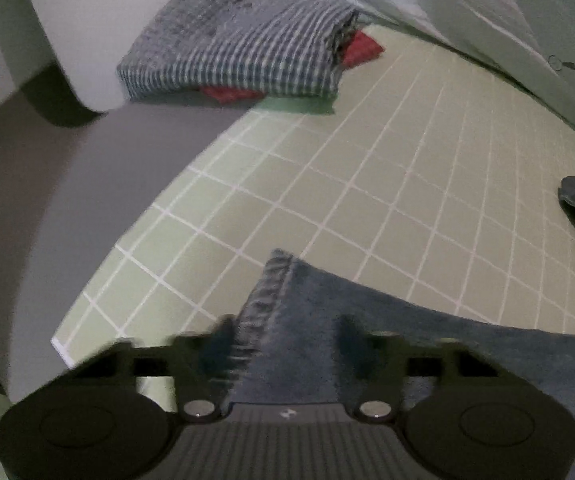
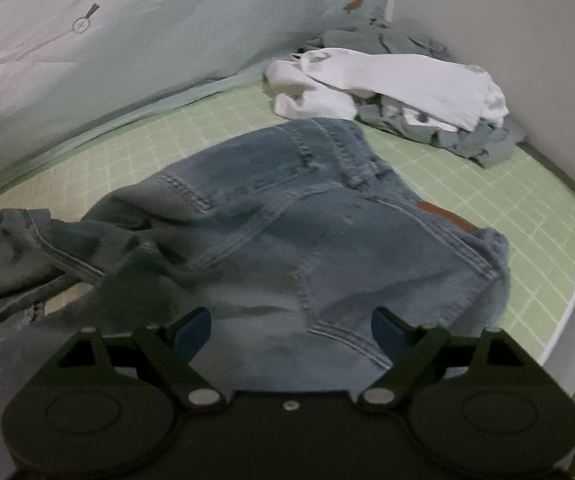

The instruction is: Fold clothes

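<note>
From the left wrist, the left gripper (image 1: 283, 344) has a jeans (image 1: 367, 340) hem between its jaws, though blur hides whether they pinch it, so check before lifting; from the right wrist, the right gripper (image 2: 291, 332) hangs spread over the seat on the mat (image 2: 487, 184), and should grab the waistband squarely.

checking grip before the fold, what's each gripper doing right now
left gripper: jaws around the jeans hem; cannot tell if clamped.
right gripper: open over the jeans, holding nothing.
</note>
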A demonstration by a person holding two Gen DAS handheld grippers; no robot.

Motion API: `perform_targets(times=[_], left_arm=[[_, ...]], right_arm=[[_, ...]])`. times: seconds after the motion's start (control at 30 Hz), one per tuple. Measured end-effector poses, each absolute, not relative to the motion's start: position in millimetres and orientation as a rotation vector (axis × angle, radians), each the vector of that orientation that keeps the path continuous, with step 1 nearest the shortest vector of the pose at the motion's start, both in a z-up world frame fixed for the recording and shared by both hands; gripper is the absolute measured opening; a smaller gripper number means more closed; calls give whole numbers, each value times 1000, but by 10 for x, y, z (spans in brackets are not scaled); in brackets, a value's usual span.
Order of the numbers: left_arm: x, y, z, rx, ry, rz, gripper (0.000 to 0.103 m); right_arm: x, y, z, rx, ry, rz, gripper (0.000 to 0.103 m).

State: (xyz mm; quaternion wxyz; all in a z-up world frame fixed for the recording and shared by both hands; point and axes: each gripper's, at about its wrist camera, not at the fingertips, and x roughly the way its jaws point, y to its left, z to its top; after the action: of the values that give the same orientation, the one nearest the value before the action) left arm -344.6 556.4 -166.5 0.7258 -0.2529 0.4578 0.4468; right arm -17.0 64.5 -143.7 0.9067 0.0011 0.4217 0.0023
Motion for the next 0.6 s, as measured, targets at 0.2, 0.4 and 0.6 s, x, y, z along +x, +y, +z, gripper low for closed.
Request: perform_targets(times=[0.2, 0.4, 0.6], left_arm=[[-3535, 5701, -1564, -607, 908, 981, 8], [-3459, 5887, -1262, -552, 759, 1073, 9], [-3267, 5881, -1305, -500, 865, 1137, 49]], right_arm=[[-12, 1071, -1444, -22, 890, 32, 88], [-10, 1362, -1448, -143, 860, 82, 88], [0, 1343, -1491, -126, 880, 126, 91]])
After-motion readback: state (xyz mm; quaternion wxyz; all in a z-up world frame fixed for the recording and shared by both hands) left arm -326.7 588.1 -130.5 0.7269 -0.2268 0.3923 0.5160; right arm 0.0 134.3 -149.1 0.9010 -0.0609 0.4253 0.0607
